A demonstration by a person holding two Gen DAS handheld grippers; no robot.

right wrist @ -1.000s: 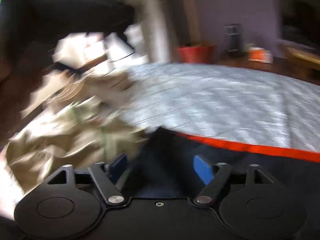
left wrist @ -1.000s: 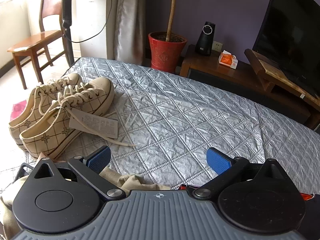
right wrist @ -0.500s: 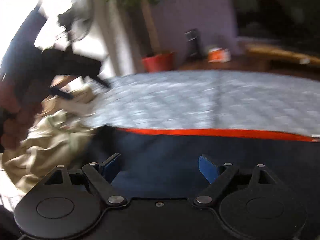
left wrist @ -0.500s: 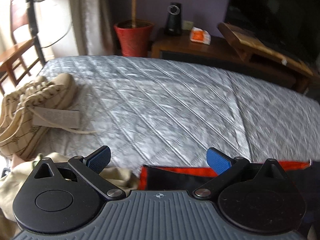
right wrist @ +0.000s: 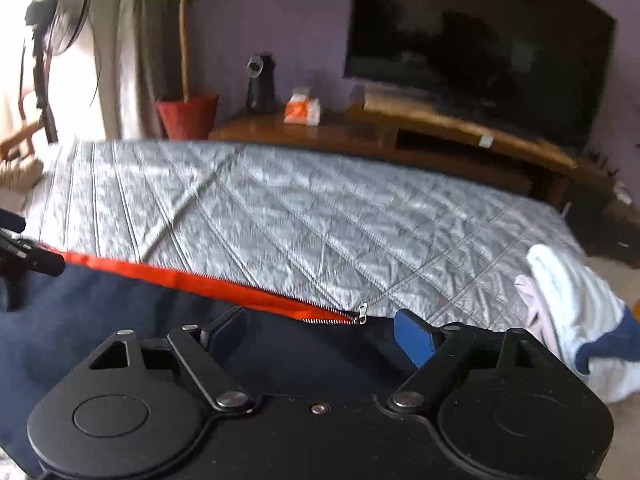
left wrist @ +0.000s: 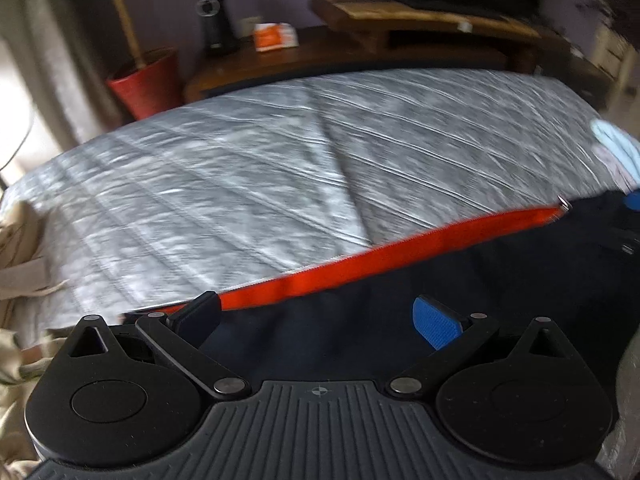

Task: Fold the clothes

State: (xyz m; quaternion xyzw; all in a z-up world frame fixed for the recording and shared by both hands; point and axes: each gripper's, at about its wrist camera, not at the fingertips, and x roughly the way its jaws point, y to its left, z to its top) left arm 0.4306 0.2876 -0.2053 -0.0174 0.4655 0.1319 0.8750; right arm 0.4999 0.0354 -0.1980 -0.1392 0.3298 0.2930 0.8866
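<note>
A navy garment (left wrist: 460,272) with an orange zip band (left wrist: 380,252) lies along the near edge of the grey quilted bed (left wrist: 240,180). My left gripper (left wrist: 316,316) hovers open over its left part, nothing pinched between the fingers. In the right wrist view the same navy garment (right wrist: 100,320) fills the bottom left, its orange band (right wrist: 200,280) ending at the silver zip pull (right wrist: 362,314). My right gripper (right wrist: 320,330) hangs just short of that pull. Its jaws are closing, the navy cloth lies under them and the pads press on nothing.
A crumpled beige garment (left wrist: 16,360) lies at the bed's left edge. White and light-blue clothes (right wrist: 572,300) sit at the right end. Beyond the bed stand a red plant pot (right wrist: 188,114), a wooden TV bench (right wrist: 460,128) and a television (right wrist: 480,40).
Both grippers have swept rightward along the bed. The shoes and beige garment slid out to the left, and the navy garment with its orange band now fills the foreground. The left view has tilted.
</note>
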